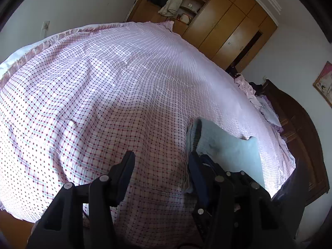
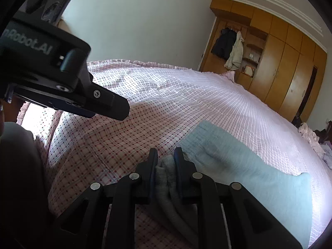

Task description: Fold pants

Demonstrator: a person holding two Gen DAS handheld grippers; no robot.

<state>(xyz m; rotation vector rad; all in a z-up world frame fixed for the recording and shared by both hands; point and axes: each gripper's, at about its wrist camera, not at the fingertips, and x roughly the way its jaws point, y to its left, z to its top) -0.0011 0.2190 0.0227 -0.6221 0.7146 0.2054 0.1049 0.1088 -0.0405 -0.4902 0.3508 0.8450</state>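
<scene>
1. Left wrist view: the light blue pants (image 1: 226, 145) lie folded flat on the bed (image 1: 103, 83), just right of the left gripper (image 1: 161, 166). Its jaws stand apart over the checked pink bedspread, with nothing between them. A wooden wardrobe (image 1: 224, 20) stands behind, and a dark headboard (image 1: 294, 124) at right.
2. Right wrist view: the right gripper (image 2: 166, 159) has its jaws narrowed on a bunch of grey cloth (image 2: 168, 176). The pants (image 2: 249, 166) spread to its right on the bed. The left gripper (image 2: 116, 108) hangs at upper left.
</scene>
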